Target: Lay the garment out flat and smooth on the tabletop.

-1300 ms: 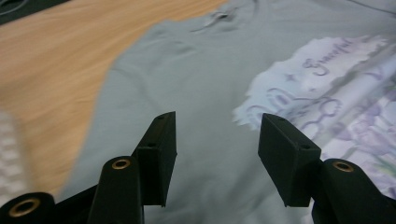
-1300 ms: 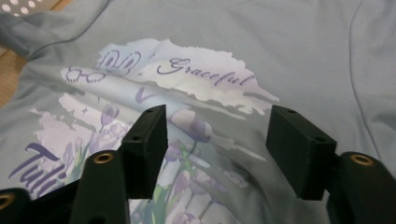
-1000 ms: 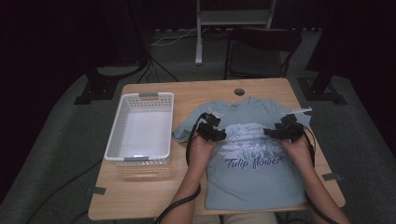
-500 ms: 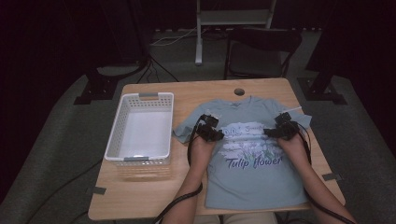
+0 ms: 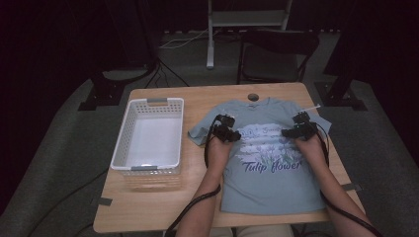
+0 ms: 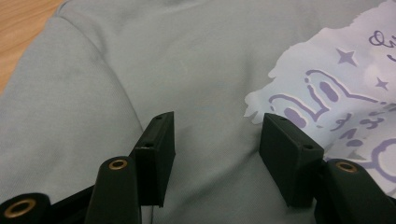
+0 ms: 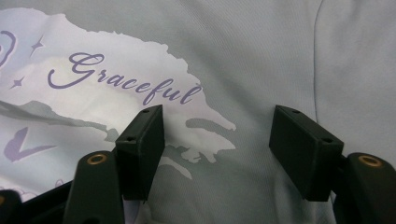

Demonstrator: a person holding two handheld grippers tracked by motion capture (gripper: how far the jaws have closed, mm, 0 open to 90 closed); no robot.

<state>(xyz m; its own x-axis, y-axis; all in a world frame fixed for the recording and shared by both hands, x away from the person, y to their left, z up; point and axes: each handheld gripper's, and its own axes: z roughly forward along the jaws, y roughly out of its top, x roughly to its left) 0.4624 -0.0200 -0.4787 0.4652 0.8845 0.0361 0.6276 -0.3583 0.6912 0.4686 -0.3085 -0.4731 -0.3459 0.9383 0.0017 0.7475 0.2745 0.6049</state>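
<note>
Two claws, both with jaws apart, sit over a pale blue T-shirt [image 5: 269,163] that lies flat, print side up, on the right half of the worktop [image 5: 148,207], its hem at the near edge and its collar toward the far edge. I judge the folding barely begun: no sleeve or side is turned over yet, and the white basket [image 5: 148,136] by the left edge holds nothing. My left claw [image 5: 232,133] hovers just above the cloth near the shirt's left shoulder, beside the print's edge [image 6: 327,98]. My right claw [image 5: 291,131] straddles plain cloth next to the word "Graceful" [image 7: 126,81]. Neither has pinched fabric; grasping both shoulders is left.
</note>
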